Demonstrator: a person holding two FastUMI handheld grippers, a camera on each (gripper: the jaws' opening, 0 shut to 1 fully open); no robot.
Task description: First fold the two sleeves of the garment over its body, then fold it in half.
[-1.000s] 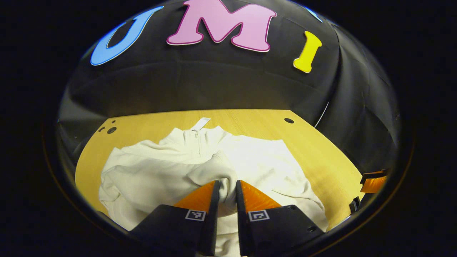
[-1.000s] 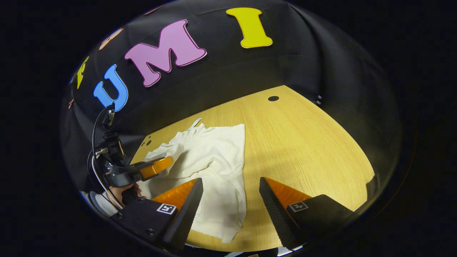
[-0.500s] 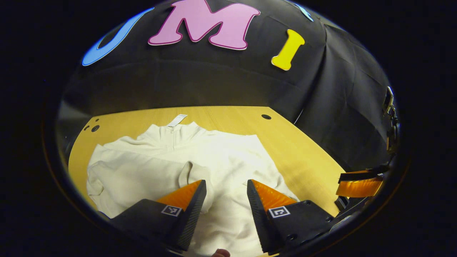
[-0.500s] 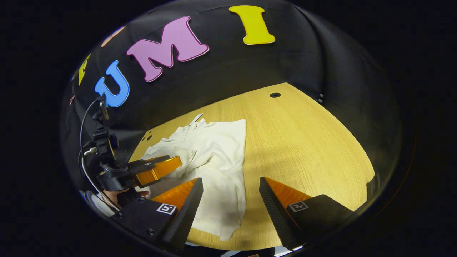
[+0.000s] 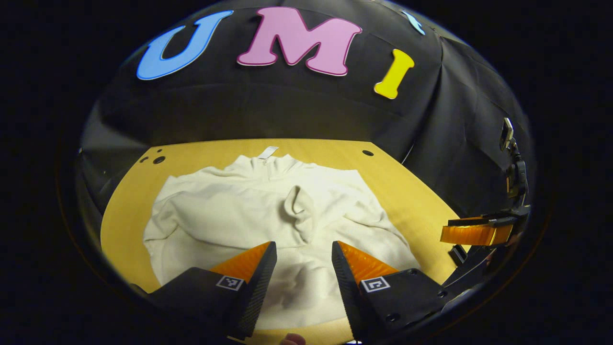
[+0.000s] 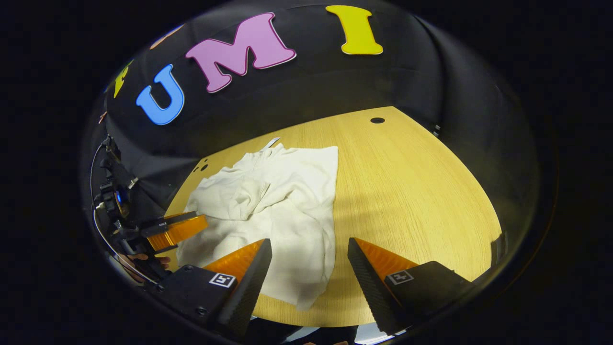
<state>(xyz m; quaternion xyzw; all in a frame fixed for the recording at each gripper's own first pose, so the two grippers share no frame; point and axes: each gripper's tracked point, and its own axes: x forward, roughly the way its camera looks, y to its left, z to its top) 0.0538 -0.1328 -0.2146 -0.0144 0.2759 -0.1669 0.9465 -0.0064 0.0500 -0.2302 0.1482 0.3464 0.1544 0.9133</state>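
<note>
Wood table [image 6: 407, 182] bare beside garment [image 6: 287, 201]

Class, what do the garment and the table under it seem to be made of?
Garment: likely a soft, thick knit such as fleece or cotton; matte cream, with rounded rumpled folds. Table: seemingly wood or wood-look laminate; light, smooth, with fine straight grain lines.
</note>
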